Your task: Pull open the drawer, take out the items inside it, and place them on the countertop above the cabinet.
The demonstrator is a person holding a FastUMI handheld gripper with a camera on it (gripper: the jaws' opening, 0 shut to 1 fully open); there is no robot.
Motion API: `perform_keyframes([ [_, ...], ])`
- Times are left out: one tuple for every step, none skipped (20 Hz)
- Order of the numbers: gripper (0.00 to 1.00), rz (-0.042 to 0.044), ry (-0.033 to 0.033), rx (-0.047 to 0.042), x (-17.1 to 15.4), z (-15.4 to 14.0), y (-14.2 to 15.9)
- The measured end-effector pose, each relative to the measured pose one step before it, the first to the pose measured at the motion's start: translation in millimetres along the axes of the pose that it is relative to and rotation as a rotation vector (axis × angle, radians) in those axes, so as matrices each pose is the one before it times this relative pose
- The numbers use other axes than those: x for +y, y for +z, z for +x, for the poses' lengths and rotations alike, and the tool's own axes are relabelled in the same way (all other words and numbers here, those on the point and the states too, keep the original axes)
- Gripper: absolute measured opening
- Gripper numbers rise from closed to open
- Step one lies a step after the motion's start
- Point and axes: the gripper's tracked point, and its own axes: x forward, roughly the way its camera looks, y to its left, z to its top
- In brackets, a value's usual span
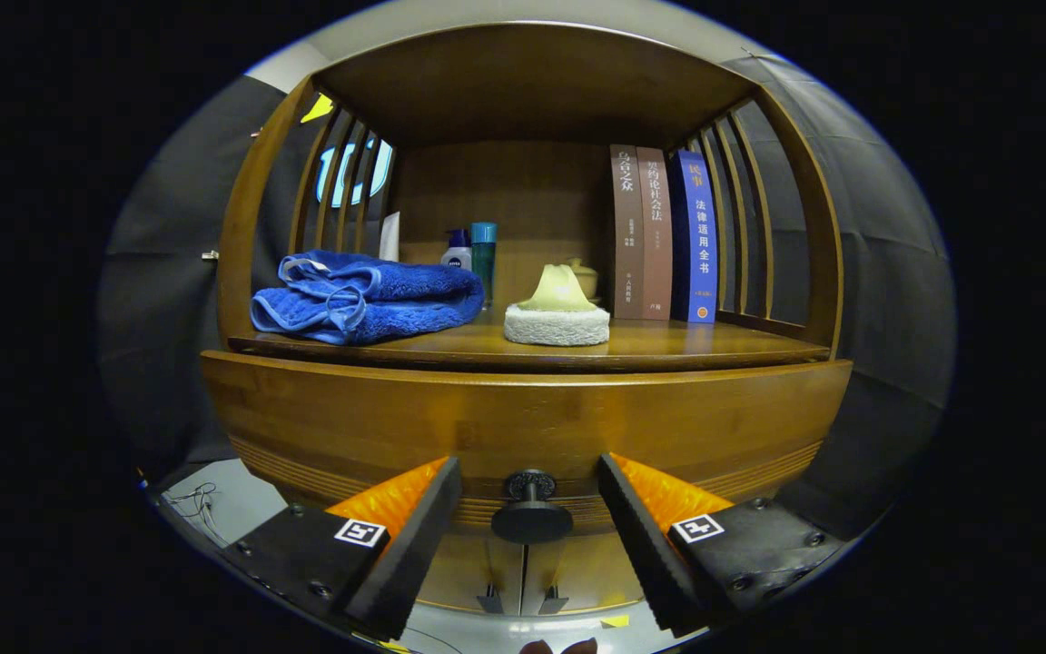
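Your gripper [530, 509] fingers stand apart either side of the drawer [523, 427] knob [530, 518], not yet touching, the drawer front looking closed under the countertop's [668, 350] front edge: close squarely on the knob before pulling.

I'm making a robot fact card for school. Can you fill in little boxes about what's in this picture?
tongs: tongs open, one finger each side of the knob, not touching it
drawer: drawer shut, dark round knob on its front
countertop: wooden countertop just above the drawer
on countertop: folded blue towel, round white sponge with a yellow top, three upright books, small bottles at the back
drawer contents: hidden
task step: drawer not yet pulled
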Motion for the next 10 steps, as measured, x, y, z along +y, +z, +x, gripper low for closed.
perform_keyframes([
  [0.98,0.00157,-0.00059,-0.00064,0.15,2.88,1.00],
  [0.98,-0.00262,-0.00128,0.00115,-0.32,3.22,-0.70],
  [0.99,-0.00072,-0.00083,0.00011,0.23,3.14,1.01],
  [0.99,0.00167,-0.00274,0.00590,-0.04,2.15,-0.03],
  [0.99,0.00026,-0.00552,-0.00053,-0.01,2.21,0.81],
  [0.99,-0.00156,-0.00328,0.00166,0.54,-1.37,-0.36],
  [0.99,-0.00321,-0.00041,-0.00506,0.75,0.87,-0.19],
  [0.99,0.00035,-0.00026,0.00020,0.75,0.54,-0.32],
  [0.99,0.00172,-0.00048,-0.00170,0.06,-0.50,0.36],
  [0.99,-0.00029,0.00163,0.00592,-0.10,-0.03,-0.05],
])
